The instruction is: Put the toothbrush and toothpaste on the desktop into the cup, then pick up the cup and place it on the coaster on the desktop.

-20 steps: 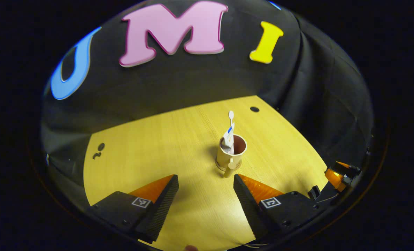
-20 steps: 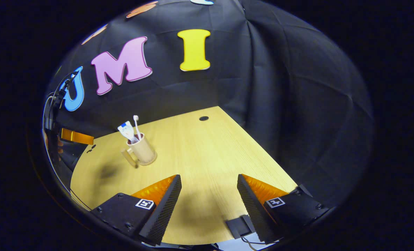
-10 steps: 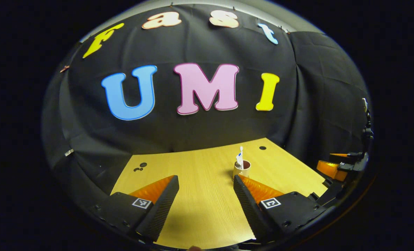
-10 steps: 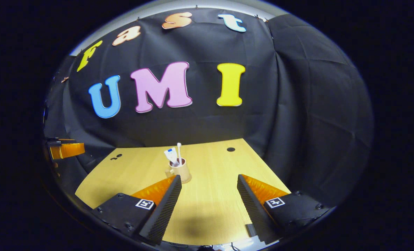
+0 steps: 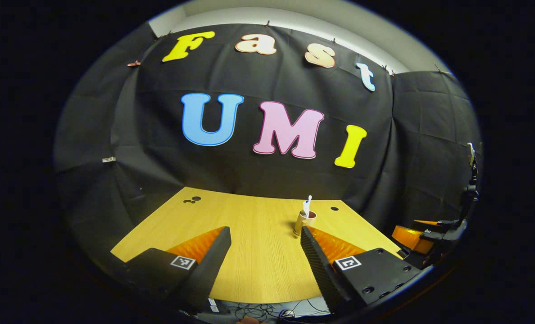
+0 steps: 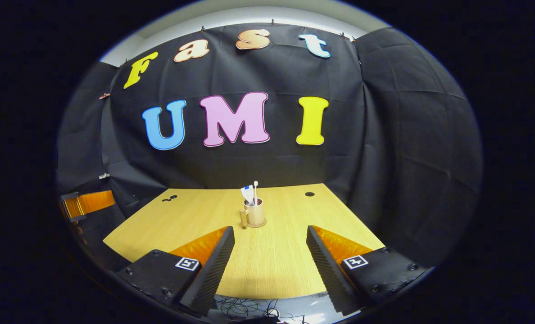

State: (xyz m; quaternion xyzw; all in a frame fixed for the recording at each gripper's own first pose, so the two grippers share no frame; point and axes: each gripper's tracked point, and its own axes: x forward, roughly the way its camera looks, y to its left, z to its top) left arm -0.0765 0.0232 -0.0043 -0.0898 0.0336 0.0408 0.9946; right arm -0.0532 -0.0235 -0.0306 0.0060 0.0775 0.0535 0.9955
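while both claws gape, cup [image 6: 255, 214] stands on wooden desk [image 6: 276, 252] before black cloth [image 6: 384, 135].

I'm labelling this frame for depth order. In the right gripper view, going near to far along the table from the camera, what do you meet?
The right tongs, open, then bare table, then the cup on its coaster with the toothpaste and toothbrush standing in it, then a small dark hole near the table's far edge.
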